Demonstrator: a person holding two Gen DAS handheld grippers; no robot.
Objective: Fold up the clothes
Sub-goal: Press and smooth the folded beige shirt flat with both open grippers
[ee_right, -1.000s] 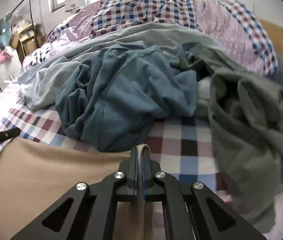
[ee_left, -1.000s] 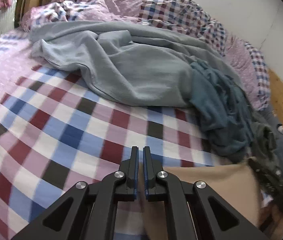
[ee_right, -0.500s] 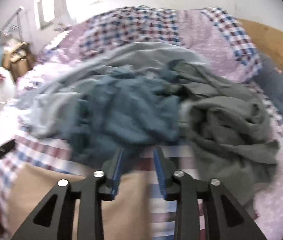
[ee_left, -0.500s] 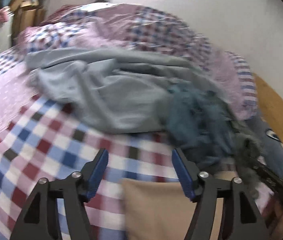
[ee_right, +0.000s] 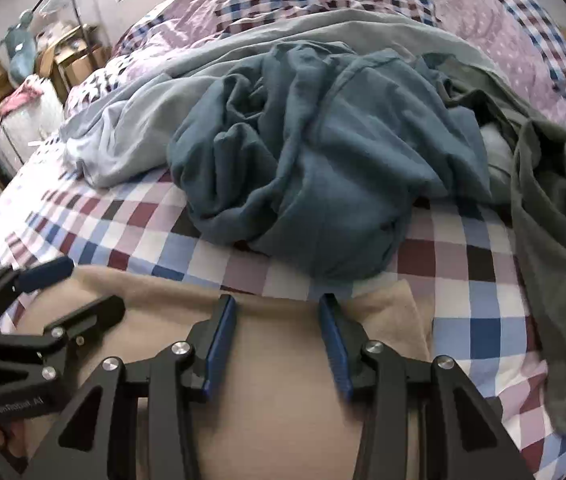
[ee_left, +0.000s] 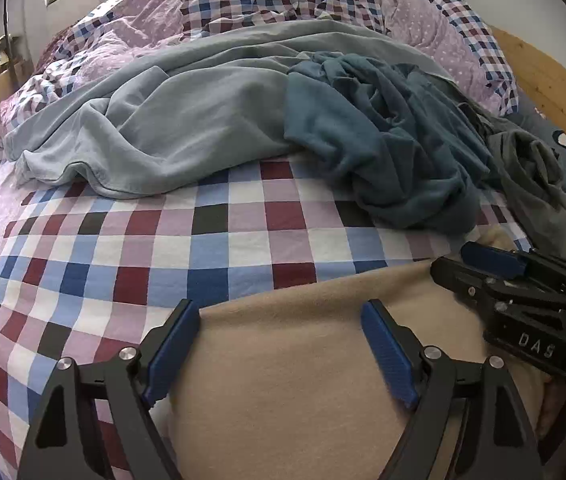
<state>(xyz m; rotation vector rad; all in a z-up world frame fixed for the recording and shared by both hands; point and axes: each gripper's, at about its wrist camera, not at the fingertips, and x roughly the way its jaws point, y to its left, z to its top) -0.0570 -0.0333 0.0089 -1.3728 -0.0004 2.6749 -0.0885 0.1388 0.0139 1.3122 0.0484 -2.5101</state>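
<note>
In the left wrist view our left tool (ee_left: 279, 346) sits at the bottom centre, its blue pads spread wide and opening further, with nothing pinched. The beige garment (ee_left: 303, 384) lies flat on the checked bedspread (ee_left: 123, 248) directly beneath and between the pads, its far edge running left to right across the lower frame. At the right edge we see our right tool (ee_left: 471, 268) resting over the same beige cloth. Above it in the frame, the dark teal garment (ee_left: 395, 136) sits crumpled right of centre, the pale blue garment (ee_left: 171, 128) spreads to the upper left, and a grey-green garment (ee_left: 535, 176) lies at the far right.

In the right wrist view our right tool (ee_right: 279, 344) is at the bottom centre, pads partly spread and opening, empty, with the beige garment (ee_right: 283, 420) under them. Our left tool (ee_right: 71, 288) shows at the lower left. The dark teal garment (ee_right: 323, 160) lies straight ahead, just past the beige edge, closer to this tool than to the left one. We judge the beige piece folded and released, so the teal heap looks like the next pick, best reached by our right hand.
</note>
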